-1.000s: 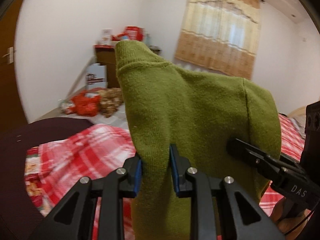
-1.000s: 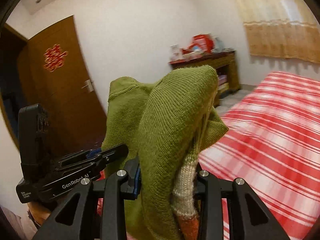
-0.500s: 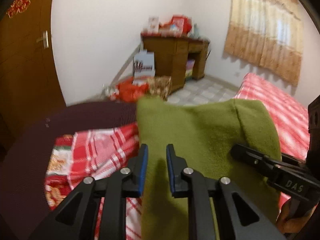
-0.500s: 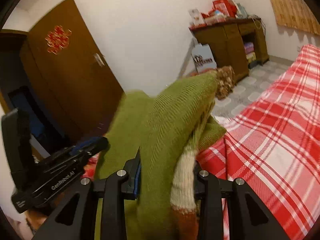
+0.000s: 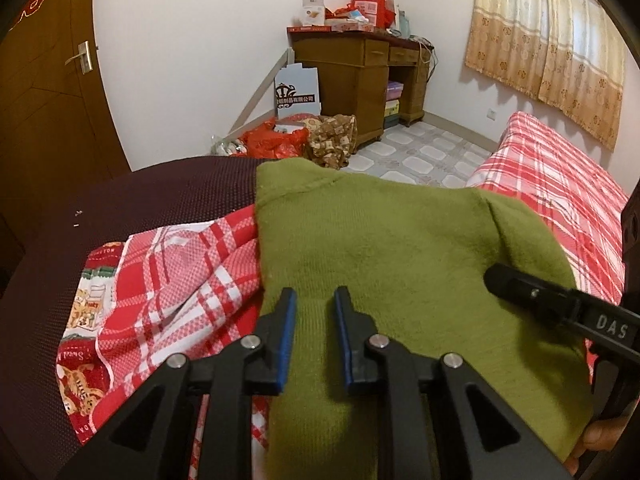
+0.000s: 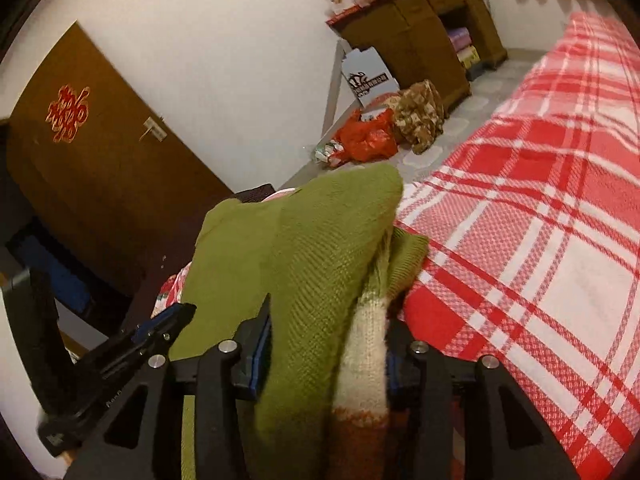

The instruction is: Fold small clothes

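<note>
The green sweater [image 5: 400, 248] lies on the plaid bed [image 5: 560, 184], long axis running between the grippers. The left gripper [image 5: 314, 336] pinches its left edge; the right gripper [image 6: 324, 344], at the opposite end, is opening around bunched knit.

Daylight through the curtain [image 5: 548, 36], soft shadows, fisheye bending, slight blur
</note>
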Motion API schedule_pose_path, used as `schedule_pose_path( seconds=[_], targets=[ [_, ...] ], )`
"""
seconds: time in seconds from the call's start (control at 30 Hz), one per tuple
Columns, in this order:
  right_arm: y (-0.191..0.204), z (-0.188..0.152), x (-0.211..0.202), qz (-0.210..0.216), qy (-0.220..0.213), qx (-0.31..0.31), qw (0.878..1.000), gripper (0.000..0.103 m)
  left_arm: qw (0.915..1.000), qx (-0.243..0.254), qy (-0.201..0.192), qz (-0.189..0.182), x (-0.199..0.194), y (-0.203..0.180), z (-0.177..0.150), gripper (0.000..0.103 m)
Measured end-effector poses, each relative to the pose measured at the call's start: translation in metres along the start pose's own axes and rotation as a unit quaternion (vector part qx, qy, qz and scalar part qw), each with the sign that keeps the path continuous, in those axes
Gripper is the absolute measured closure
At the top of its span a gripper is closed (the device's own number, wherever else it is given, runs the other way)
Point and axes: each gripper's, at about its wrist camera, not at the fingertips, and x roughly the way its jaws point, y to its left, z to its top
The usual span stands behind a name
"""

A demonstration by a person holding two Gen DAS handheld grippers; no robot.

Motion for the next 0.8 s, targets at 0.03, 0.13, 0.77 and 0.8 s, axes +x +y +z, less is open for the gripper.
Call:
schedule_pose_path(
  seconds=[0.03,0.13,0.77,0.8],
  targets=[
    [0.002,-0.001,-0.004,-0.004,-0.002,0.0,1.0,0.058,1.0,-0.001,0.0,-0.001,0.0,0.0,0.0,0.082],
    [0.011,-0.005,-0.019,-0.034,-0.015,-0.02,0.999,0.058,1.0,-0.004,0.001,-0.005,0.002,0.006,-0.001,0.081],
    [0.064,-0.021,-0.002,-0.138,0.005,-0.154,0.978,0.079,0.9999,-0.011,0.011,-0.005,0.01,0.006,0.004,0.081],
    [0.062,-0.019,-0.002,-0.135,0.005,-0.148,0.98,0.079,0.9999,-0.01,0.012,-0.004,0.01,0.005,0.004,0.081]
  ],
)
